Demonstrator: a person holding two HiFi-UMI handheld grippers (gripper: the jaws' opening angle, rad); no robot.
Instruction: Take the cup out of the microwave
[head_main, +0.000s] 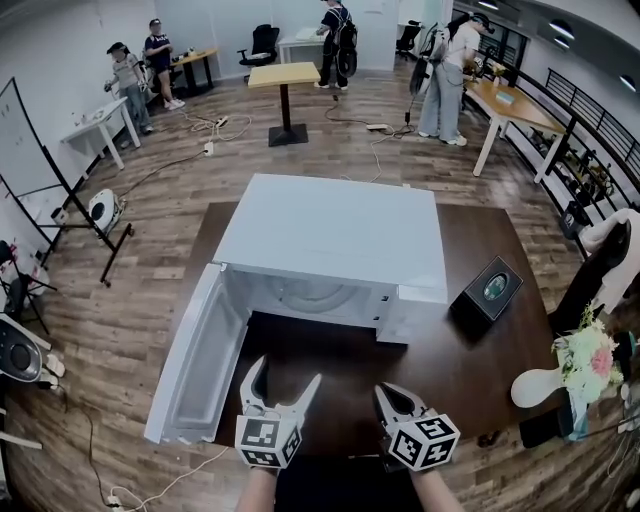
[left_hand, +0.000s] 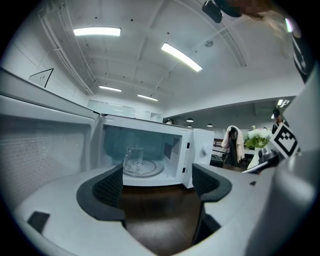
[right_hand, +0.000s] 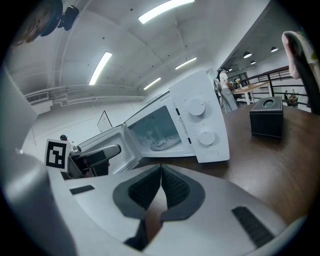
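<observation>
A white microwave (head_main: 335, 235) stands on the dark wooden table (head_main: 480, 360), its door (head_main: 195, 360) swung open to the left. Inside, a clear glass cup (left_hand: 133, 160) stands upright on the glass turntable (left_hand: 150, 169); the right gripper view also shows the cup (right_hand: 159, 134). My left gripper (head_main: 287, 372) hovers open in front of the cavity with nothing between its pads (left_hand: 110, 187), well short of the cup. Beside it, my right gripper (head_main: 386, 393) is shut and empty, its pads (right_hand: 150, 189) pressed together, aimed at the microwave's control panel (right_hand: 200, 127).
A black box (head_main: 490, 288) sits on the table right of the microwave. A bunch of flowers (head_main: 588, 360) and a white object (head_main: 535, 388) stand at the table's right edge. Several people and desks are far behind. The open door blocks the left side.
</observation>
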